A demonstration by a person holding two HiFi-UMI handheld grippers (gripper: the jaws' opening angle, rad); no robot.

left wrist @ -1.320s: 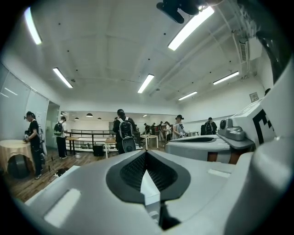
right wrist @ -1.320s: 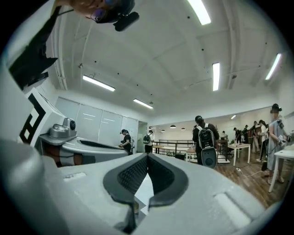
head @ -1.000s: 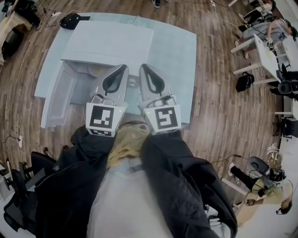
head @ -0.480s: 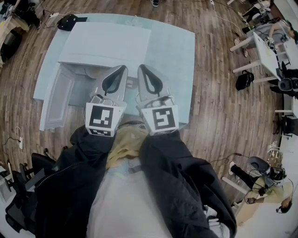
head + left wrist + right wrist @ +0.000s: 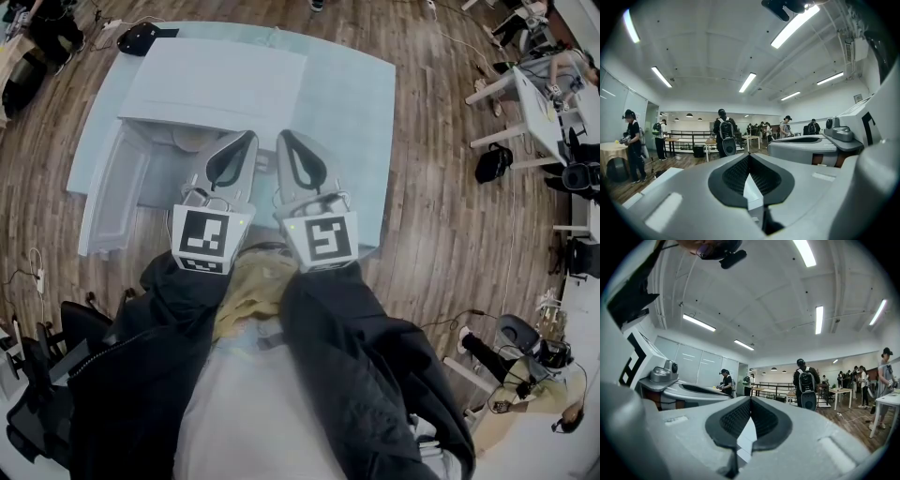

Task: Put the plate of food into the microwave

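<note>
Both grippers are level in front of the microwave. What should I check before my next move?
1. Jaws of the left gripper open for a grasp: not ok, shut and empty.
2. Jaws of the right gripper open: not ok, shut and empty.
3. Access to the microwave: ok, its door appears swung out to the left.
4. The plate of food located: cannot tell, it shows in no view.
5. Inside of the microwave free: cannot tell, the grippers cover the opening in the head view.
</note>
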